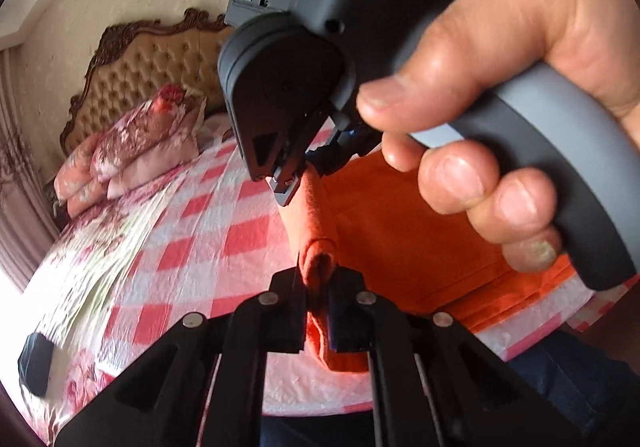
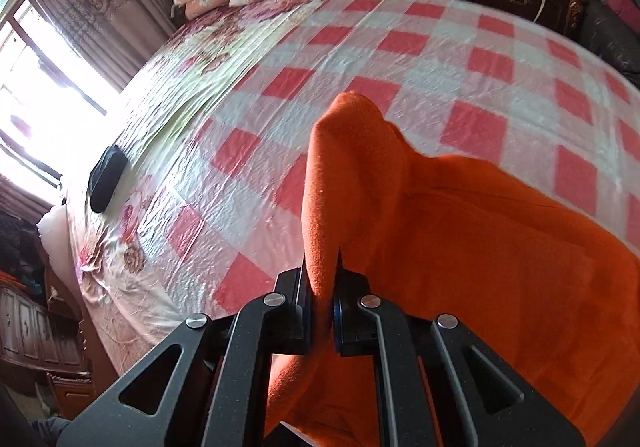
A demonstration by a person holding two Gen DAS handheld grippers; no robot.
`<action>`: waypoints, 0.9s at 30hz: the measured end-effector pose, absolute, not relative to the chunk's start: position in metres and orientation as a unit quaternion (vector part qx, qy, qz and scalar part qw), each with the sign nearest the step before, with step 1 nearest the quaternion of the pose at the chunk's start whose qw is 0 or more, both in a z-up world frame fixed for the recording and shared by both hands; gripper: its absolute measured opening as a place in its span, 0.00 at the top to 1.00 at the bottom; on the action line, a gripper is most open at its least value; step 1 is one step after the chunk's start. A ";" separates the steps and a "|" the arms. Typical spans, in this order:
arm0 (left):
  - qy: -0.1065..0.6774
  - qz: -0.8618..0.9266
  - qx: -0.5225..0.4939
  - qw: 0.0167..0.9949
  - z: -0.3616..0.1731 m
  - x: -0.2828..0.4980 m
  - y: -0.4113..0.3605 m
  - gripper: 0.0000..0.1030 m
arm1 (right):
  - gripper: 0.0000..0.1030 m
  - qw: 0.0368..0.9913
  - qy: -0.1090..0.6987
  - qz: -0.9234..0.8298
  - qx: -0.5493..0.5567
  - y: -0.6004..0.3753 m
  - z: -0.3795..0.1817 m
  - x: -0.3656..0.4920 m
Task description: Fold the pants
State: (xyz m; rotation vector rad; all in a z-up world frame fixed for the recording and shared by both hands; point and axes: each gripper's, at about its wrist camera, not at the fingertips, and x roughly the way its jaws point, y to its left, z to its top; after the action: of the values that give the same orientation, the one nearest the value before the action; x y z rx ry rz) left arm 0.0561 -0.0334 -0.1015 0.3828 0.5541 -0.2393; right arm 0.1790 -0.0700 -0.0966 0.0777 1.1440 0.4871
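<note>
Pants (image 2: pixel 460 247): orange, soft knit cloth; most of it lies on the bed, nearer the right side in both views, with one edge lifted off the cover.
Left gripper (image 1: pixel 318 287): jaws nearly closed, pinching a rolled fold of the pants; the cloth bulges out above and below the pads.
Right gripper (image 2: pixel 322 287): jaws nearly closed on a raised ridge of the pants, which stands up in a peak ahead of the pads.
Right gripper, from the left wrist view (image 1: pixel 286 183): tips clamp the same lifted edge farther along; the cloth runs taut between the two grippers.
Hand (image 1: pixel 500 119): wrapped round the grey handle of the right gripper, thumb forward.
Bed (image 2: pixel 400 47): red-and-white checked cover with a floral border.
Pillows (image 1: pixel 132 143): floral, stacked against the tufted headboard (image 1: pixel 148 67).
Dark pouch (image 2: pixel 105 179): near the window-side edge of the bed, well apart from the pants.
</note>
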 end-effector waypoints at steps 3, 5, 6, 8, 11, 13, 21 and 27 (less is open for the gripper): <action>0.248 -0.140 0.208 0.936 -0.091 0.049 -0.058 0.93 | 0.93 0.834 0.512 0.200 0.036 -0.100 -0.083 0.167; 0.233 -0.161 0.222 0.933 -0.084 0.043 -0.078 0.93 | 0.93 0.846 0.499 0.183 0.047 -0.127 -0.075 0.158; 0.227 -0.171 0.229 0.931 -0.082 0.040 -0.089 0.93 | 0.93 0.852 0.492 0.172 0.055 -0.144 -0.072 0.153; 0.215 -0.195 0.242 0.926 -0.079 0.033 -0.114 0.93 | 0.93 0.859 0.482 0.159 0.067 -0.170 -0.068 0.146; 0.200 -0.228 0.261 0.916 -0.079 0.025 -0.151 0.93 | 0.93 0.869 0.469 0.134 0.085 -0.214 -0.066 0.133; 0.194 -0.250 0.274 0.908 -0.082 0.021 -0.176 0.93 | 0.93 0.872 0.465 0.116 0.100 -0.245 -0.069 0.125; 0.182 -0.319 0.329 0.870 -0.108 0.004 -0.267 0.93 | 0.93 0.862 0.470 0.072 0.175 -0.351 -0.104 0.094; 0.210 -0.334 0.402 0.826 -0.155 -0.002 -0.317 0.93 | 0.83 0.822 0.496 0.098 0.262 -0.405 -0.162 0.088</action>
State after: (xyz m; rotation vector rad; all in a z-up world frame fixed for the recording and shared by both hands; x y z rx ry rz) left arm -0.0015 -0.3174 -0.1551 0.8549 0.4454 -0.7090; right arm 0.0879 -0.4045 -0.1624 0.5577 1.0558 0.2086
